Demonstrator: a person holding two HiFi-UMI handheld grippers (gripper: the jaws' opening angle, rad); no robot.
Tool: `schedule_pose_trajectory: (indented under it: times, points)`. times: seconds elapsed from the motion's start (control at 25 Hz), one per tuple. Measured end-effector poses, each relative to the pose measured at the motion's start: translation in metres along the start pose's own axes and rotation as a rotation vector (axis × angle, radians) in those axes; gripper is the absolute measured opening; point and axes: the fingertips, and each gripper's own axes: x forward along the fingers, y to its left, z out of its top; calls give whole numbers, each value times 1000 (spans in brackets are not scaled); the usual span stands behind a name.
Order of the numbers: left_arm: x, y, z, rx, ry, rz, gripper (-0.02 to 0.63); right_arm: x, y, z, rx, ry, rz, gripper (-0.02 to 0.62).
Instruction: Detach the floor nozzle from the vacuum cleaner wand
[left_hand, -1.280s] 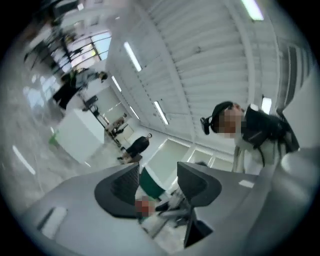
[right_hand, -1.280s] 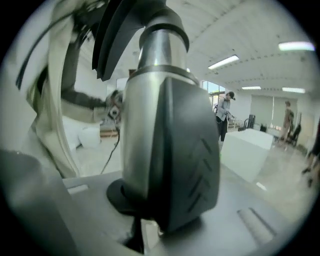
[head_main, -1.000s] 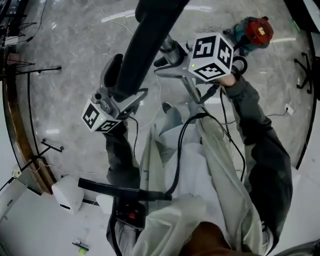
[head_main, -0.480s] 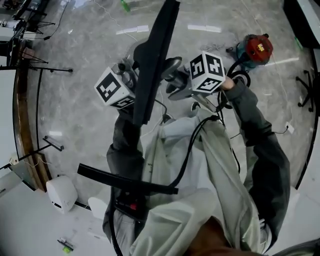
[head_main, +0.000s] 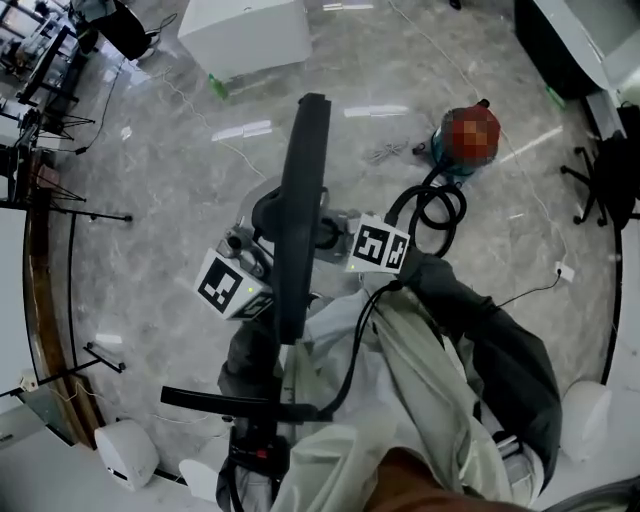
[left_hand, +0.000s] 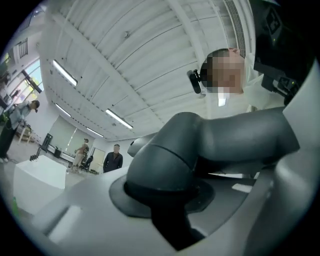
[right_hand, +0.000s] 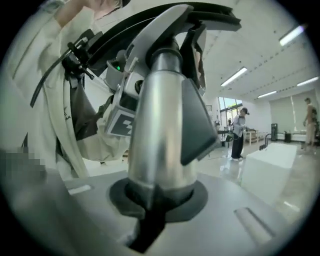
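Observation:
The floor nozzle (head_main: 303, 180) is a long black bar held up in front of me, end-on in the head view. Its dark grey elbow neck (left_hand: 200, 145) lies between the jaws of my left gripper (left_hand: 170, 205), which are closing and press on it. The left gripper (head_main: 258, 245) sits just left of the nozzle, its marker cube below. The silver wand tube (right_hand: 160, 125) stands between the jaws of my right gripper (right_hand: 152, 205), which are also closing onto it. The right gripper (head_main: 338, 235) comes in from the right of the nozzle.
The vacuum canister (head_main: 466, 135) stands on the marble floor at the upper right, its black hose (head_main: 432, 208) coiling toward my hands. A white box (head_main: 245, 35) is at the top and a white device (head_main: 125, 452) at the lower left. People (right_hand: 237, 132) stand far off.
My left gripper has risen from the lower left to the nozzle's neck and closed on it. The right gripper has shifted lower in the picture with the wand, and the nozzle now stands more upright in view.

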Motion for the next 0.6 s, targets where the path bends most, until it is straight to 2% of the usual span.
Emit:
schedule_pose_trajectory:
  times: [0.08, 0.16, 0.24, 0.32, 0.36, 0.44, 0.52, 0.6]
  points:
    - [4, 3, -8, -33, 6, 1, 109, -6, 0, -9, 53, 42, 20, 43]
    - [0, 19, -15, -75, 3, 67, 106, -2, -5, -21, 102, 102, -16, 40]
    - [-8, 39, -17, -117, -14, 163, 106, 3, -12, -26, 135, 156, -93, 38]
    - [-14, 48, -15, -140, -28, 210, 106, 4, -21, -23, 129, 199, -220, 38]
    - [-14, 47, -12, -142, -34, 197, 104, 2, -25, -20, 116, 209, -282, 38]
    - [-11, 38, -3, -145, -43, 102, 103, 0, -30, -14, 93, 206, -347, 38]
    - [-12, 25, 6, -158, -46, -32, 100, 2, -23, -4, 88, 178, -306, 38]
    - [-16, 17, 12, -186, -40, -138, 91, 8, -9, 4, 108, 154, -189, 40]
